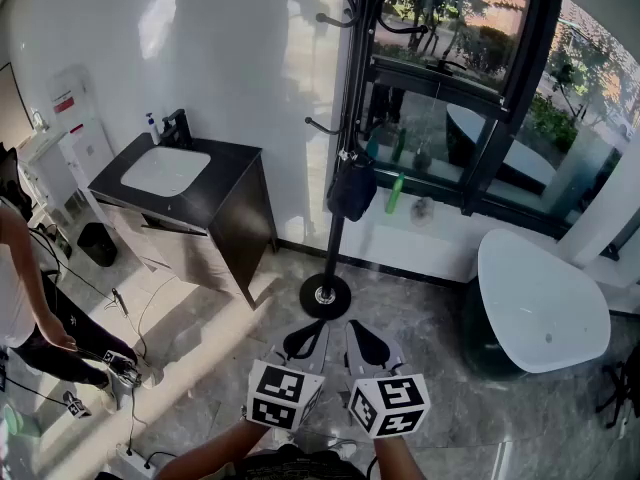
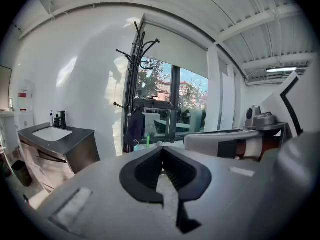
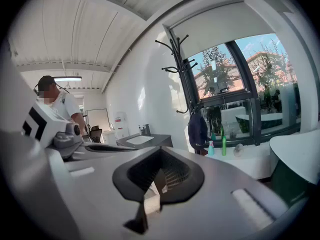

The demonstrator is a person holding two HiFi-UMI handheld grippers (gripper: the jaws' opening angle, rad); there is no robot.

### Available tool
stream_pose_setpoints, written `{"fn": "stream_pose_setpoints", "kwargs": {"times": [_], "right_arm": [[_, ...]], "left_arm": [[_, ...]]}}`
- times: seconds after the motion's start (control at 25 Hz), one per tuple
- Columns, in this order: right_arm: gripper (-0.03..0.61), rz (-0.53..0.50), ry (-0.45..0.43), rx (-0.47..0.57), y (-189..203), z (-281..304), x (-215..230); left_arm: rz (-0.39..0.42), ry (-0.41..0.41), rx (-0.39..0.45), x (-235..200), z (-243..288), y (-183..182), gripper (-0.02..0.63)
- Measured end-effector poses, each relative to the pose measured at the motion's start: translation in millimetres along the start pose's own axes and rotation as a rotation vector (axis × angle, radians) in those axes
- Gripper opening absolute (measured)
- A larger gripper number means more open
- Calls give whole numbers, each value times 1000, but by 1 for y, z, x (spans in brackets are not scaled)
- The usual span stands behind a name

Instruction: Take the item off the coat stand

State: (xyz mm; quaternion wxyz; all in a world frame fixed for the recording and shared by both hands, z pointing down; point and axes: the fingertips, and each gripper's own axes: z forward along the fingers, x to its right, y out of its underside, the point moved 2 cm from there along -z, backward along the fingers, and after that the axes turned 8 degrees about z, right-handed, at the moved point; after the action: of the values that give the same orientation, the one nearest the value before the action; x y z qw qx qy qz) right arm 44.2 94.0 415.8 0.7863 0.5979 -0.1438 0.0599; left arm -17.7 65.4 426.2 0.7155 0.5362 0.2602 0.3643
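Observation:
A black coat stand (image 1: pixel 343 118) rises from a round base (image 1: pixel 325 295) on the marble floor, between the white wall and the window. A dark bag-like item (image 1: pixel 352 186) hangs from one of its lower hooks. The same item shows in the left gripper view (image 2: pixel 135 129) and the right gripper view (image 3: pixel 198 130), well ahead of both grippers. My left gripper (image 1: pixel 312 330) and right gripper (image 1: pixel 358 330) are side by side just short of the base, far below the item. On both grippers (image 2: pixel 161 148) (image 3: pixel 159 151) the jaws are shut with nothing in them.
A dark vanity with a white sink (image 1: pixel 165 171) stands left of the stand. At the right is a white bathtub (image 1: pixel 540 303). Bottles (image 1: pixel 396 193) line the window sill. A person (image 1: pixel 20 288) stands at the far left, with cables (image 1: pixel 125 308) on the floor.

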Motion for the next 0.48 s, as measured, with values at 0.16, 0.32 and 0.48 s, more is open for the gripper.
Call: {"fn": "stream_pose_setpoints", "kwargs": {"times": [0.16, 0.32, 0.48], "right_arm": [[5, 0, 31, -2, 3, 12, -12], [5, -1, 74, 7, 4, 18, -21], [5, 5, 106, 18, 3, 24, -21]], "left_arm": [[-1, 23, -2, -17, -4, 5, 5], [-2, 50, 8, -29, -7, 6, 5], [-6, 71, 8, -38, -4, 8, 5]]}}
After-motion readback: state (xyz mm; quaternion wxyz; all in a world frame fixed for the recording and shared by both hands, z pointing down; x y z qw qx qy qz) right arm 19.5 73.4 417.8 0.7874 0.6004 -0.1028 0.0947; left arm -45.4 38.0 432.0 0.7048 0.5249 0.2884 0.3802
